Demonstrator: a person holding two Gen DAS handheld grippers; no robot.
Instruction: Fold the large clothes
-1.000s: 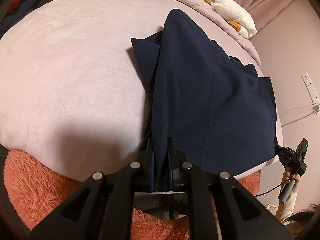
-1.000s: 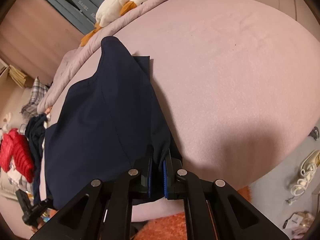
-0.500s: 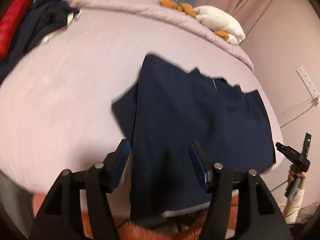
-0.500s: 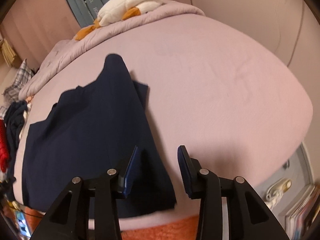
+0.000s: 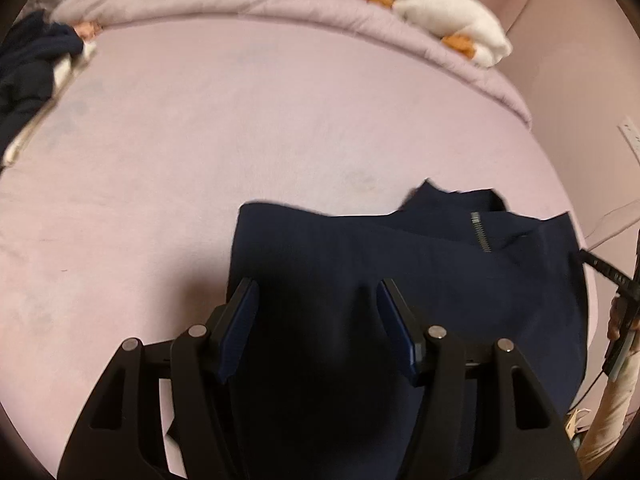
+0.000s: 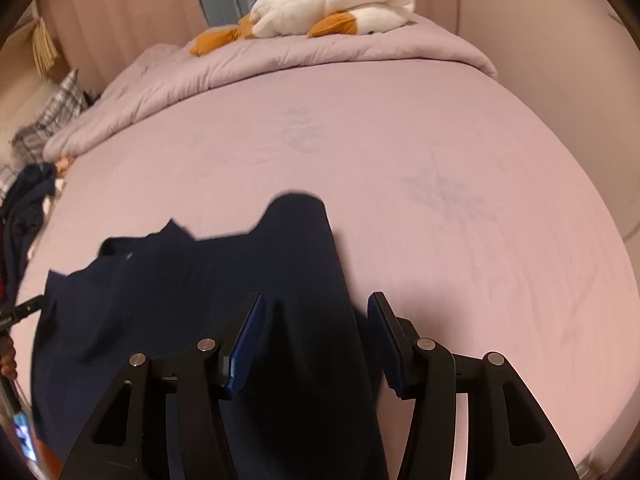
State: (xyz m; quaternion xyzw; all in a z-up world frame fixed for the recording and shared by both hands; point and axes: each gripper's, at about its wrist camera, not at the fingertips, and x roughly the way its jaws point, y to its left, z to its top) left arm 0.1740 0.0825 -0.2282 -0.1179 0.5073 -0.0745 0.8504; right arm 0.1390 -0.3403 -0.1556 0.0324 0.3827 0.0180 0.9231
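With the left gripper [image 5: 316, 328] spread and the right gripper [image 6: 314, 338] opening, both empty above the dark navy zippered garment [image 5: 400, 280] on the pink bed [image 5: 240, 128], the next pinch would best take matching corners.

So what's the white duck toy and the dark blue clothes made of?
The white duck toy looks like soft, fuzzy plush, puffy and matte. The dark blue garment seems a smooth woven cloth, matte, draping in flat folds, with a metal-looking zipper.

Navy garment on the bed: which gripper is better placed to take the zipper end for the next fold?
Probably the left gripper. Its open jaws hang over the navy garment, with the zipper close ahead. The right gripper, opening, hangs over the garment's far edge.
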